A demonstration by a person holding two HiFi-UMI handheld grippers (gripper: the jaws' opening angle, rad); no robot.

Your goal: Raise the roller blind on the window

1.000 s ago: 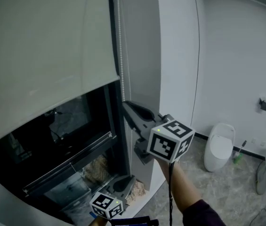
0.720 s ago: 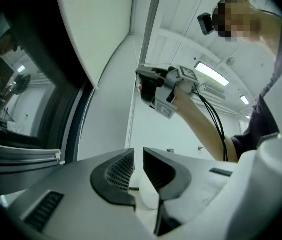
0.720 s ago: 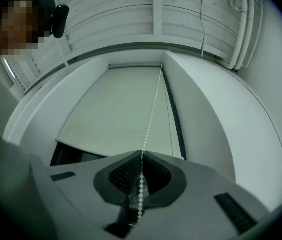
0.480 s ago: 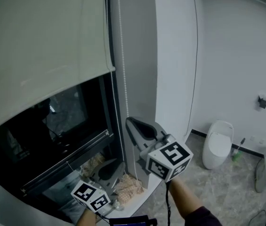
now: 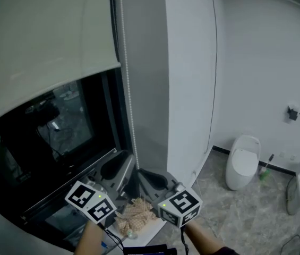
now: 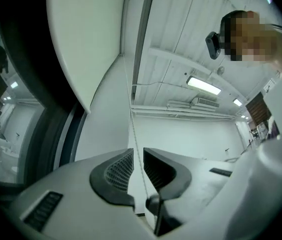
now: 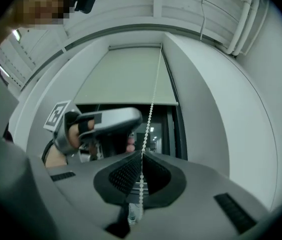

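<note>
Beside dark window (image 5: 49, 126), marbled floor (image 5: 256, 211), toilet (image 5: 241, 162)

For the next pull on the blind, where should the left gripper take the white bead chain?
On its taut stretch above the right gripper, which is shut on it. Come level from the room side, one jaw each side: the white bead chain hangs vertical and runs between the left gripper's open jaws.

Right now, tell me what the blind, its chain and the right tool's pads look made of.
Roller blind: likely fabric, matte pale beige, no glare. Chain: small white beads, probably plastic, slight sheen. Right tool pads: dark, dotted grip texture, rubber or plastic; cannot tell which.
</note>
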